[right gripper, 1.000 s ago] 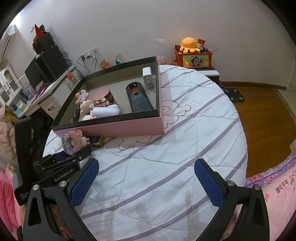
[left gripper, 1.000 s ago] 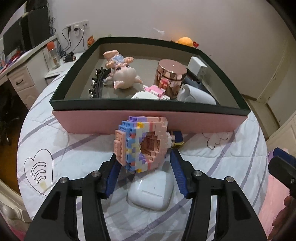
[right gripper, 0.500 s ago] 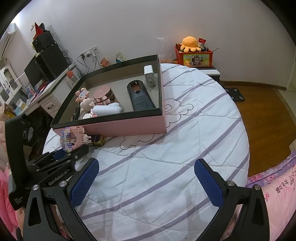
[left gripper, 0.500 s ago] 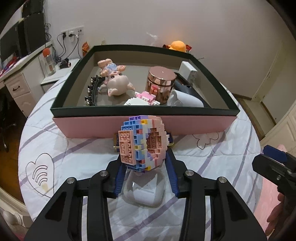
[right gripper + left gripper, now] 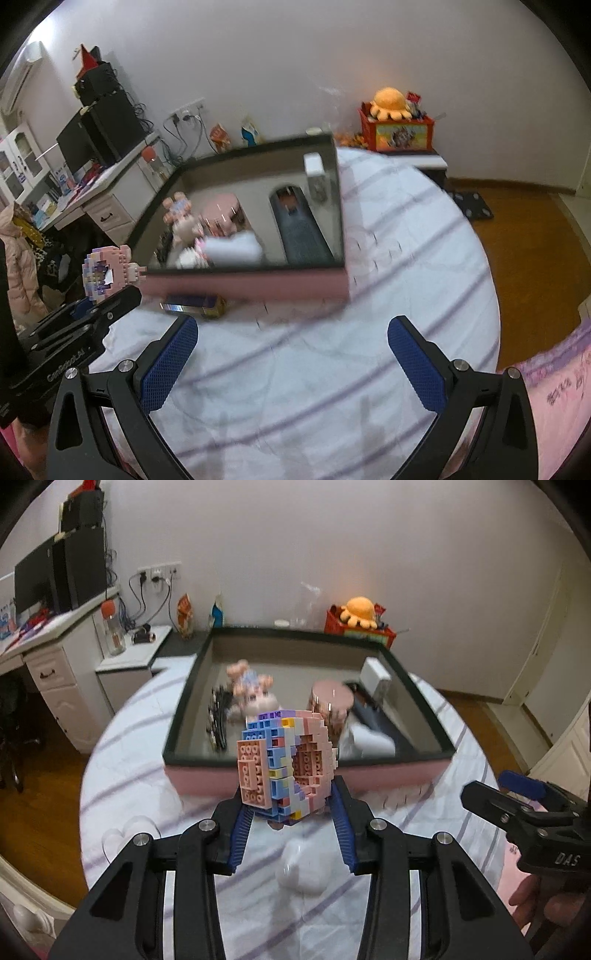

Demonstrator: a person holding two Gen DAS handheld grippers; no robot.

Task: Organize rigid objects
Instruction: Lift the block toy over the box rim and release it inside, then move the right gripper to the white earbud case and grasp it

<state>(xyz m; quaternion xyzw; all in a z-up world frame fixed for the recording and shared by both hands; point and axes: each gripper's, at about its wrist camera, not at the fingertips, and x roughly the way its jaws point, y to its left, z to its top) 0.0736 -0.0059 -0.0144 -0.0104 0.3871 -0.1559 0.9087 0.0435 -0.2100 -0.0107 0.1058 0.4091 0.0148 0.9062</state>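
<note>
My left gripper [image 5: 291,812] is shut on a pastel brick-built ring [image 5: 286,764] and holds it raised above the bed, in front of the pink box [image 5: 388,779]. The ring also shows at the left of the right wrist view [image 5: 107,271]. The box holds a pig doll [image 5: 251,694], a rose-gold tin [image 5: 332,705], a white charger [image 5: 375,674] and a dark device [image 5: 299,229]. A white earbud case [image 5: 301,864] lies on the bed below the ring. My right gripper [image 5: 291,354] is open and empty over the bedspread.
A small blue-and-gold object [image 5: 195,304] lies on the bed against the box's front wall. The round bed [image 5: 369,332] has a white striped cover. A desk [image 5: 55,653] stands to the left. A red toy box with an orange plush [image 5: 395,122] stands behind.
My left gripper has lifted the brick ring higher, away from the earbud case, and the view has tilted up. My right gripper has shifted a little and stays open.
</note>
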